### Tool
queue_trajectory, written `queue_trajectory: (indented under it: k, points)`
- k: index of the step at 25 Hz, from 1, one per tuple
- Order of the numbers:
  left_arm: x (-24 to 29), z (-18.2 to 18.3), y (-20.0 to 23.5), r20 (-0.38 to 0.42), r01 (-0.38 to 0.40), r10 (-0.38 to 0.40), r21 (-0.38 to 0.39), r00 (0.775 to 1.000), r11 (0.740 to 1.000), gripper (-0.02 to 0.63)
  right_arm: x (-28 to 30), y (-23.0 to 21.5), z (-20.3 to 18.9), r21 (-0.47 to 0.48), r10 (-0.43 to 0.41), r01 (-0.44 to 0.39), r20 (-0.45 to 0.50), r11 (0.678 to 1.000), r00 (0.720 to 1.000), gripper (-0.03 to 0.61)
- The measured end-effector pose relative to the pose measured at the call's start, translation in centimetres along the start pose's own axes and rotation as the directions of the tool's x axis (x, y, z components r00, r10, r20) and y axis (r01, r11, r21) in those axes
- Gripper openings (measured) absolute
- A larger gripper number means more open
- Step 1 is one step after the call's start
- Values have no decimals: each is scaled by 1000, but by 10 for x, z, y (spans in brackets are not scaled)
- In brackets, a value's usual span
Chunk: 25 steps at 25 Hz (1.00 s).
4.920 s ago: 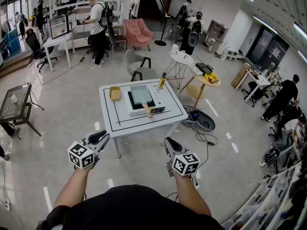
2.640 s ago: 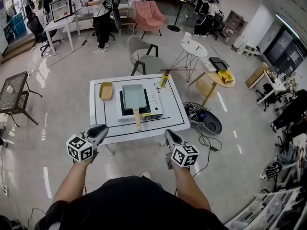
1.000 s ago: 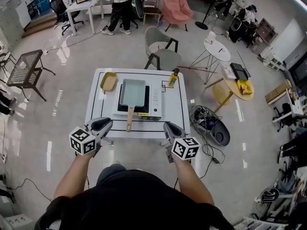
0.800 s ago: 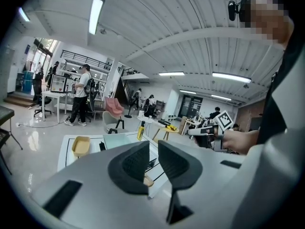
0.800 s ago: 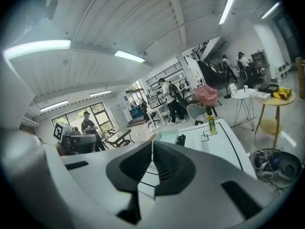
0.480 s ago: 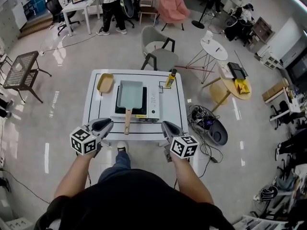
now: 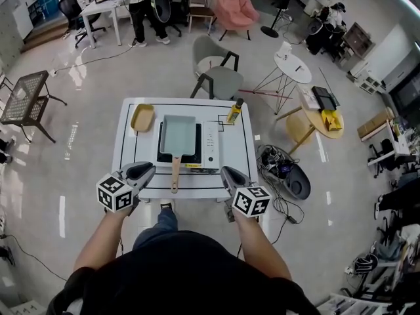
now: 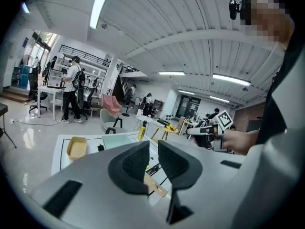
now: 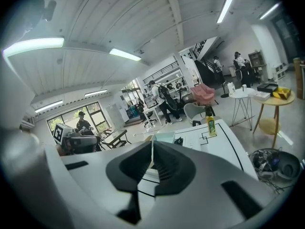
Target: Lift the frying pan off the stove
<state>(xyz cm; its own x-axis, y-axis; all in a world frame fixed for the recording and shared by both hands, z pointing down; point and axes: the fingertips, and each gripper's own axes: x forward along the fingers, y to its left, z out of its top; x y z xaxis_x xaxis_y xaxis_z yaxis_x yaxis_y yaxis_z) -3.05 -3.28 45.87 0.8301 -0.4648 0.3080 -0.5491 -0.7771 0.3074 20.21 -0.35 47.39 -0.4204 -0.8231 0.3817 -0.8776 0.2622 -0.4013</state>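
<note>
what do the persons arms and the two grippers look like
The left gripper and right gripper match: smooth light grey shells with dark slots, tapering to two black ribbed pads. Each carries a white cube printed with black square markers at the hand end. No cables show. The person wears a black top whose short sleeves leave the forearms uncovered.

I can read no words or numbers anywhere. The small yellow bottle (image 7: 234,112) near the far right corner of the white square table (image 7: 128,176) has a label too small to make out. The cubes on my left gripper (image 7: 146,170) and right gripper (image 7: 227,172) bear only black-and-white square patterns.
</note>
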Motion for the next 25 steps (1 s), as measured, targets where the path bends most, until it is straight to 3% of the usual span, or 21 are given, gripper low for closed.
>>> queue_trajectory:
  k: [25]
  points:
    - [25,-2,52,-53,22,-24,-44,998,999,61,63,-9,-3,41,0,2,-54,999,999,14]
